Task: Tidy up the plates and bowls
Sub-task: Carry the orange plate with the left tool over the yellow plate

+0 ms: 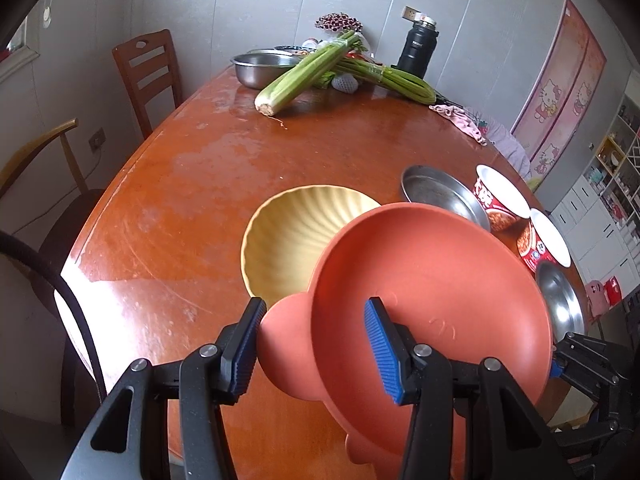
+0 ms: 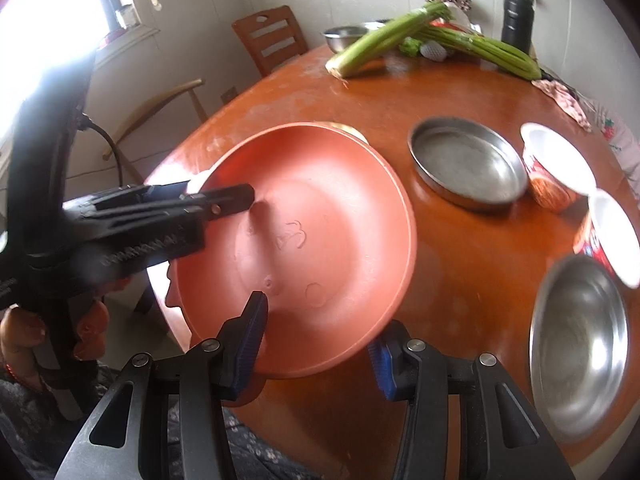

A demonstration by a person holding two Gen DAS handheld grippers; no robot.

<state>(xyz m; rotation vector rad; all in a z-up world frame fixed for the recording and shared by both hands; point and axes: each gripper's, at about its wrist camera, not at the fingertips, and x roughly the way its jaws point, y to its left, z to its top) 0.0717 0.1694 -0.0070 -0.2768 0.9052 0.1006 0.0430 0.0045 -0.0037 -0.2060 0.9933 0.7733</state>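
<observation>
An orange plastic plate [image 1: 432,280] with ear-shaped tabs is held tilted above the table. My left gripper [image 1: 312,348] is shut on its rim, one pad inside the dish and one on a tab. In the right wrist view the same plate [image 2: 320,220] fills the middle, and my right gripper [image 2: 318,344] brackets its near edge with the jaws apart, open. The left gripper [image 2: 224,198] reaches in from the left. A yellow ribbed bowl [image 1: 296,236] sits on the table under the plate's far edge.
On the red-brown table [image 1: 192,168] stand a flat steel dish [image 2: 468,162], a steel bowl [image 2: 580,344], two instant noodle cups [image 2: 556,172], celery [image 1: 308,68], a steel basin [image 1: 260,66] and a black flask [image 1: 416,50]. Chairs [image 1: 148,72] stand at the left.
</observation>
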